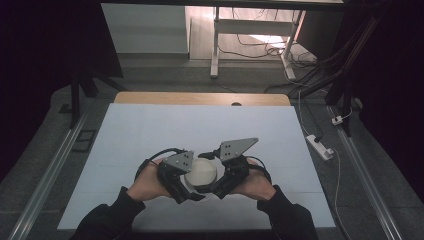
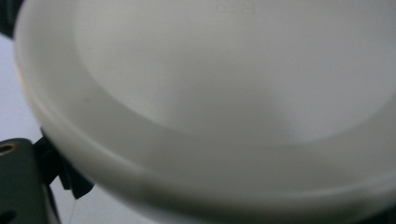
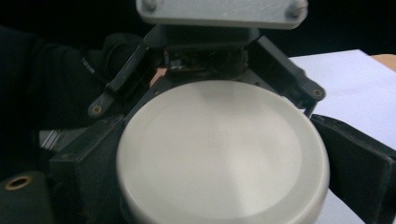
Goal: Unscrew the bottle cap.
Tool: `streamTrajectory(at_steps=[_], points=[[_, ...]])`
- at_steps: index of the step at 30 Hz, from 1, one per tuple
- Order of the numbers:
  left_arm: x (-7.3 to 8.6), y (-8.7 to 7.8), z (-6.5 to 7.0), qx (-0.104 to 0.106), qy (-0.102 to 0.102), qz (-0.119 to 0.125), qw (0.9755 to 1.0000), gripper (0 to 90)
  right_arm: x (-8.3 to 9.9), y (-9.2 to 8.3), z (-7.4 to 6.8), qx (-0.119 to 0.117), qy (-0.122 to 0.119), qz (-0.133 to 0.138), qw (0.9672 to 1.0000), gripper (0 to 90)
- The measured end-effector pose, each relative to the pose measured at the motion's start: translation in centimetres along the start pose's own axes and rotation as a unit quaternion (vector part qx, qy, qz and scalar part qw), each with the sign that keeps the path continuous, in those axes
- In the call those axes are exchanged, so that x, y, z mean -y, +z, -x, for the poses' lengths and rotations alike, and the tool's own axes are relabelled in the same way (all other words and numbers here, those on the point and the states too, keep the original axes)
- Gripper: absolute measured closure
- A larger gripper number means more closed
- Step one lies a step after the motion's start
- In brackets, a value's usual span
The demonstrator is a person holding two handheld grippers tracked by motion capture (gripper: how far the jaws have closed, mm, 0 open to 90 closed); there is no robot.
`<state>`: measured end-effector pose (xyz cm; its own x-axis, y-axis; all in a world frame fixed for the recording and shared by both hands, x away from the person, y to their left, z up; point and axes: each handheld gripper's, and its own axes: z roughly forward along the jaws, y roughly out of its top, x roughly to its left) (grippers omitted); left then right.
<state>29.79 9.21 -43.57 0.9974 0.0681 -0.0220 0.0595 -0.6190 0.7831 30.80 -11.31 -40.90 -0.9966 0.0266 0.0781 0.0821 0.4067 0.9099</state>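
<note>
**Two tools close on one white lidded container**

From the high view, we hold the left tool (image 1: 192,192) and right tool (image 1: 216,191) against a round white container (image 1: 201,172) near the tabletop's (image 1: 150,130) near edge, likely bracing it from both sides.

In the left gripper view, the lid (image 2: 210,93) looms close; we cannot tell the jaw opening.

In the right gripper view, our jaws sit wide around the lid (image 3: 222,149); whether they grip, and what is inside, we cannot tell.

beyond the white sheet

a white rectangular sheet (image 1: 150,135) covers a light wooden tabletop (image 1: 200,98), whose far edge shows as a bare strip. on the grey floor to the right lies a white power strip (image 1: 319,146), with thin cables running near it. farther back stands a white metal table frame (image 1: 216,45), tangled dark cables (image 1: 260,47) under it.
</note>
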Motion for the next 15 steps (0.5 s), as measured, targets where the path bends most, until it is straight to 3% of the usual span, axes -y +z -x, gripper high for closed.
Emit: streamTrajectory(at_steps=[3,6,10,15], points=[[-0.1,-0.2,-0.1,-0.019,-0.016,0.005,0.9997,7.4,-0.5,-0.4,-0.1,0.035,0.008,0.01,0.9993,0.0],[-0.1,-0.3,-0.4,-0.047,-0.041,0.008,0.998,7.4,-0.9,-0.7,-0.2,0.079,0.025,0.009,0.9965,0.0],[0.1,-0.3,-0.7,-0.086,-0.072,0.006,0.9936,7.4,-1.0,-0.2,-0.5,0.127,0.051,0.002,0.9906,0.0],[0.1,0.0,-0.7,-0.115,-0.086,-0.007,0.9896,7.4,-0.8,0.8,-0.7,0.178,0.058,-0.003,0.9822,0.0]])
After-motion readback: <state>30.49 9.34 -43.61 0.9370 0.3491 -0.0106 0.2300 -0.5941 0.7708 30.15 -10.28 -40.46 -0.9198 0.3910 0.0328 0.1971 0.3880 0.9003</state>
